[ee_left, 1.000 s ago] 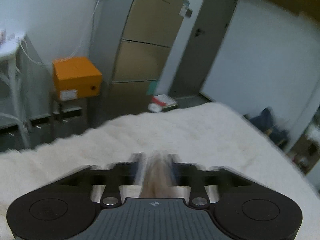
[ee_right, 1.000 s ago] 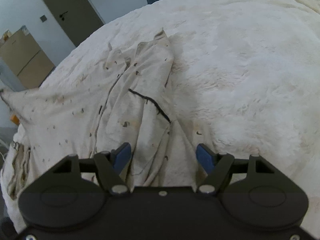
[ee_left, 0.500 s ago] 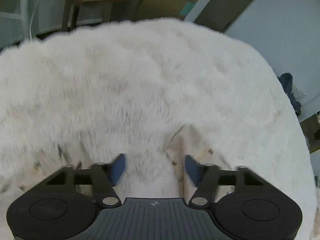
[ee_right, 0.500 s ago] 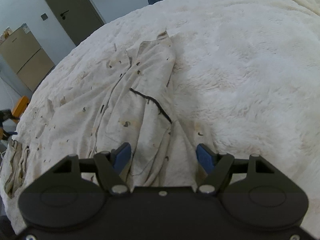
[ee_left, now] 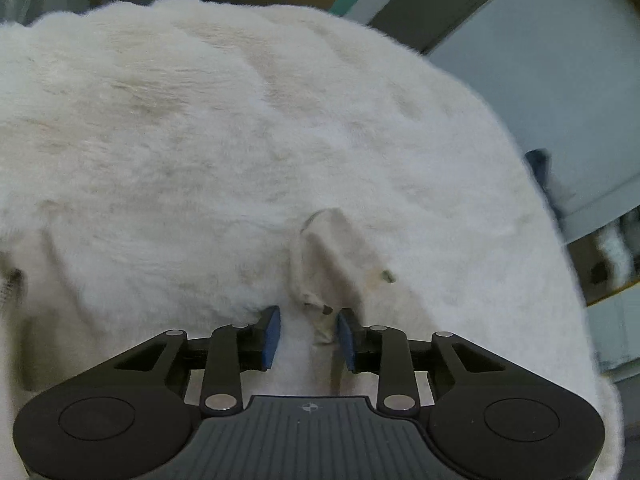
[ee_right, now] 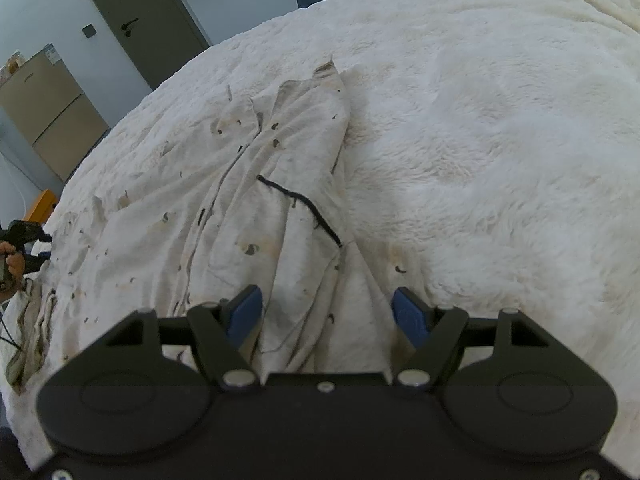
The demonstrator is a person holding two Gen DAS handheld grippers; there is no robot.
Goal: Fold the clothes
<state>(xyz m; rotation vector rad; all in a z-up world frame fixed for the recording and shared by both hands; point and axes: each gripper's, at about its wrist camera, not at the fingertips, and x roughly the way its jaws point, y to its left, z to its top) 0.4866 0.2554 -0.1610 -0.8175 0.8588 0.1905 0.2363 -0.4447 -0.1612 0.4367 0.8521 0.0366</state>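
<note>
Two grippers are down at the bed, which is covered with a fluffy white blanket (ee_right: 500, 140). One garment (ee_right: 280, 200) lies spread on it, cream cloth scattered with small dark marks, rumpled into long creases that run from the near edge away toward the far left. A thin dark trim line (ee_right: 304, 204) crosses its middle at a slant. The right gripper (ee_right: 326, 304) hangs low over the near end of the garment with its jaws standing wide; a ridge of the cloth passes between the blue pads (ee_right: 244, 308), and neither pad presses on it. To the right of the garment the blanket is bare and fuzzy. At the far left edge of the bed a person's hand (ee_right: 12, 264) shows, gripping a dark handle, and the garment's ragged left end droops over the side of the bed just below it. The left gripper (ee_left: 306, 320) points steeply down at the blanket with its jaws drawn in narrow, pinched on a raised fold of the garment, and a small flap of cloth (ee_left: 332, 248) stands up just beyond the right pad. Beyond the bed stand a tan fridge (ee_right: 44, 112), a dark door (ee_right: 140, 12) in a pale wall, and an orange box (ee_right: 40, 204) low on the left.
</note>
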